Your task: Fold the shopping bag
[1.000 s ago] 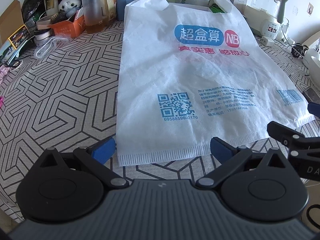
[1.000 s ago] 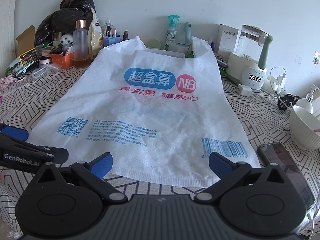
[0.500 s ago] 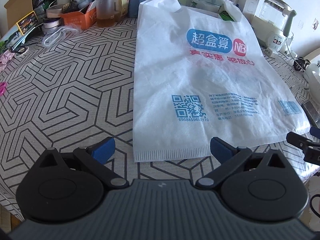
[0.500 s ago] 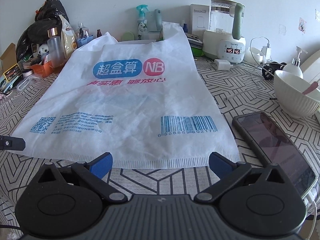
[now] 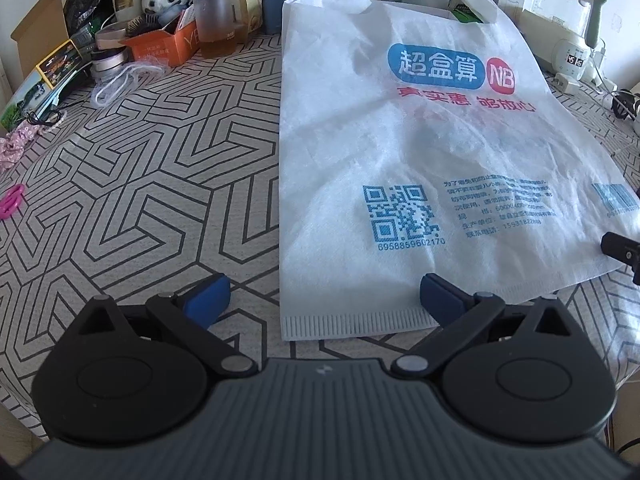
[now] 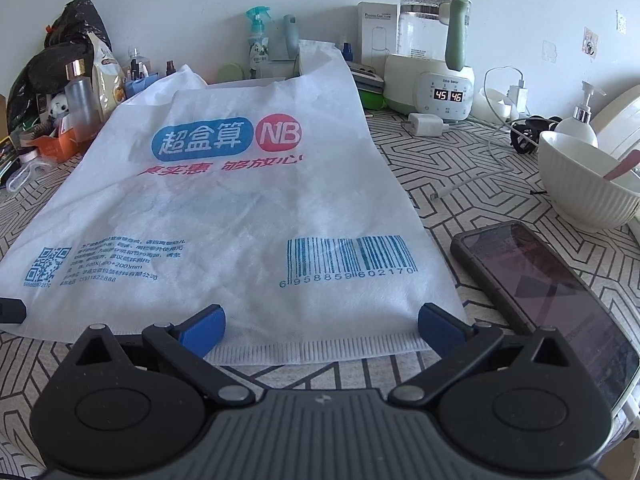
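Note:
A white non-woven shopping bag [image 5: 420, 152] [image 6: 248, 208] with a blue and red logo lies flat and unfolded on the patterned tablecloth, handles at the far end. My left gripper [image 5: 322, 296] is open over the bag's near left corner, its left pad off the bag and its right pad over the hem. My right gripper [image 6: 320, 330] is open at the near right corner, both blue pads just above the hem below the barcode. Neither holds anything. A black tip of the right gripper [image 5: 620, 246] shows at the edge of the left wrist view.
A dark phone [image 6: 552, 296] lies right of the bag, beside a white bowl [image 6: 588, 184] and a kettle base [image 6: 436, 84] with cables. Bottles, an orange box [image 5: 160, 44] and clutter line the far left. A pink clip [image 5: 12, 206] lies at the left edge.
Both grippers have spread apart along the bag's near hem: the left one went left toward the left corner, the right one went right toward the right corner. Both stayed open.

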